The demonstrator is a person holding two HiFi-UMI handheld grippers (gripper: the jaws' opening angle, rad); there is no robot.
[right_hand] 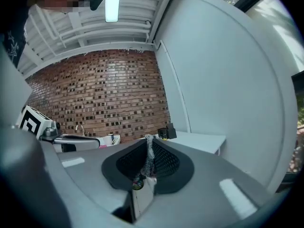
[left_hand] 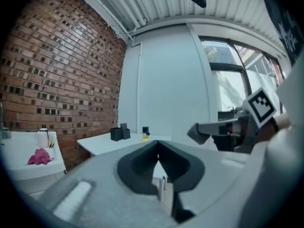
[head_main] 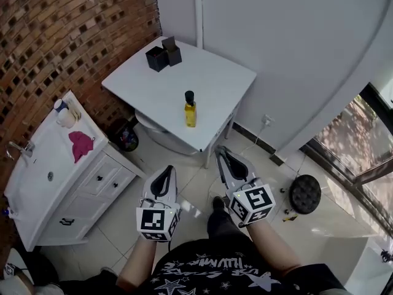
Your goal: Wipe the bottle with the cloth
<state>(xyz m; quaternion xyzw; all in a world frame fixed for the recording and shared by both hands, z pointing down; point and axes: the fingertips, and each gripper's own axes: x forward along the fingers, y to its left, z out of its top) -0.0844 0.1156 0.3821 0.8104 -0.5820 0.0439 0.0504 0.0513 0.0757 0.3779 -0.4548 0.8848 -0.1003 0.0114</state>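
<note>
Ok so you're right at the start here, nothing's been picked up yet. Your left tongs (head_main: 164,172) are shut tight with nothing in them. Your right tongs (head_main: 222,152) are pressed together too, and I can't spot anything held there either. Both hang out in front of you over the tiled floor, roughly level, well short of any furniture.

Down to your left, the crumpled pink cloth (head_main: 80,145) lies on the long white sink bench with drawers (head_main: 43,165), near a white mug (head_main: 65,117). Further ahead, the small yellow glass bottle with the black cap (head_main: 190,110) stands upright on the white square bench (head_main: 215,85), fairly close to its near edge. 2 black boxes (head_main: 163,55) sit at the far corner, well apart from it.

My read: step 1 is fetching the cloth. You'd need to swing left, open 1 pair of tongs over it and pinch a good fold. Then the other pair probably has to steady the bottle, since it looks tippy.
</note>
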